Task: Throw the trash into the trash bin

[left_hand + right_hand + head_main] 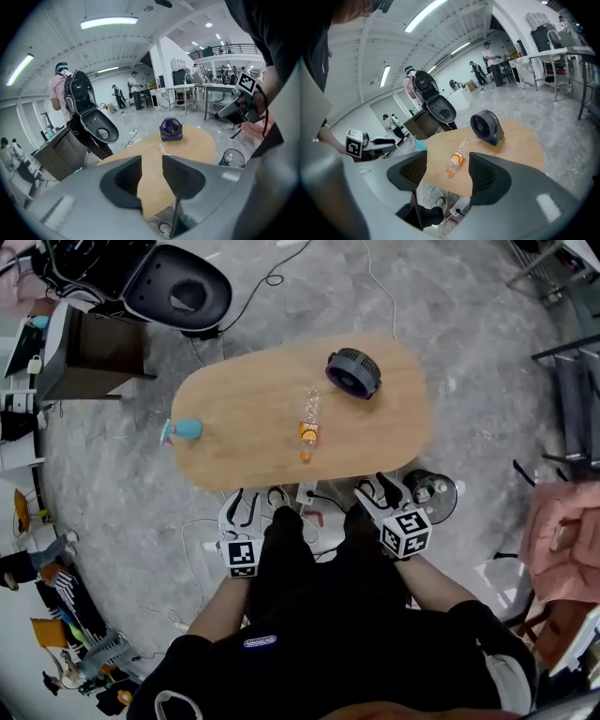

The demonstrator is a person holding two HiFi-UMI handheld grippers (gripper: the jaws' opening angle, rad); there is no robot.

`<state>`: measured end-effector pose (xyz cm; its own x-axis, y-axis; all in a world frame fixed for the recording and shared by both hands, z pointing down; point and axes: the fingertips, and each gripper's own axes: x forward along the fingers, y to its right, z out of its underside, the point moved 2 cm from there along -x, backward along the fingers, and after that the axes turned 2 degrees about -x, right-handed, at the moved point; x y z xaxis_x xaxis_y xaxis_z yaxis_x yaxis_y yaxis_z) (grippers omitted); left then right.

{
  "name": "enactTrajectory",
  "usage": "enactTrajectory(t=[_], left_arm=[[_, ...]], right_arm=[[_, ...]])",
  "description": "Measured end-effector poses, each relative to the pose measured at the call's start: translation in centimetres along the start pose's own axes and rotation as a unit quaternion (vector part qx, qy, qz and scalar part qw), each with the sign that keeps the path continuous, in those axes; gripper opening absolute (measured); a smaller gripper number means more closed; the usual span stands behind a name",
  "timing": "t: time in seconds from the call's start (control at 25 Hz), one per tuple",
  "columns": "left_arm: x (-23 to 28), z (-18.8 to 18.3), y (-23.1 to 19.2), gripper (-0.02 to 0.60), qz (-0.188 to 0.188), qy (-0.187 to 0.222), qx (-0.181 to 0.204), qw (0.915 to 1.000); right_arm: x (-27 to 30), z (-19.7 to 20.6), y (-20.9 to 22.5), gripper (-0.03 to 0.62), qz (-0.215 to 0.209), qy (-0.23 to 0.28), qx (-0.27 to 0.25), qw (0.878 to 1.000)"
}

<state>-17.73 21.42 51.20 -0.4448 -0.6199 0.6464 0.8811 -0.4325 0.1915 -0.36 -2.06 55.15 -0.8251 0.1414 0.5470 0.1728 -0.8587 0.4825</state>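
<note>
Plastic bottle (456,159) lies sideways; my left gripper (151,161) and right gripper (447,161) hang spread and empty, so a skewed pinch could roll it.

The table (244,442) is free along its near edge and between the bottle (308,423) at centre and the spray bottle (184,430) at left. The fan (353,373) blocks the far right. The wire bin (441,495) stands open-topped off the near right corner.

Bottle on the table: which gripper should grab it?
Right gripper, probably: the bottle lines up between its open, empty jaws, and the bin stands on its side.
</note>
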Motion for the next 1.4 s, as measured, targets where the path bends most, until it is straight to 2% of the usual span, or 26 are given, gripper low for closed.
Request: enactTrajectory(t=[0.16, 0.28, 0.44, 0.56, 0.8, 0.92, 1.08, 1.4], left_arm=[[1.1, 2.6, -1.3, 0.143, 0.01, -0.012, -0.016, 0.9997], [1.9, 4.1, -2.9, 0.15, 0.025, -0.011, -0.022, 0.9994], [0.3, 6.2, -6.4, 0.153, 0.034, -0.002, 0.012, 0.9994], [-1.6, 8.4, -10.3, 0.153, 0.015, -0.001, 0.032, 0.9994], [-3.0, 14.4, -17.4, 0.153, -0.026, -0.045, -0.029, 0.9982], [-3.7, 16.3, -18.4, 0.153, -0.018, -0.057, -0.048, 0.9971], [-4.7, 18.0, -18.5, 0.153, 0.002, -0.068, -0.041, 0.9968], [-5.7, 19.4, -19.6, 0.153, -0.007, -0.081, -0.057, 0.9951]], right_arm=[[3.7, 0.5, -1.5, 0.311, 0.002, -0.02, -0.004, 1.0], [7.8, 0.9, -1.5, 0.316, 0.028, -0.047, -0.003, 0.999], [14.0, 1.7, -0.6, 0.326, 0.074, -0.08, 0.032, 0.994], [17.4, 1.8, -0.3, 0.331, 0.096, -0.094, 0.019, 0.991], [22.3, 3.8, 1.3, 0.341, 0.133, -0.144, 0.034, 0.98], [25.1, 5.2, 1.9, 0.345, 0.142, -0.178, 0.039, 0.973], [27.9, 6.1, 2.4, 0.359, 0.162, -0.212, 0.036, 0.963], [31.5, 7.2, 4.0, 0.376, 0.192, -0.251, 0.013, 0.949]])
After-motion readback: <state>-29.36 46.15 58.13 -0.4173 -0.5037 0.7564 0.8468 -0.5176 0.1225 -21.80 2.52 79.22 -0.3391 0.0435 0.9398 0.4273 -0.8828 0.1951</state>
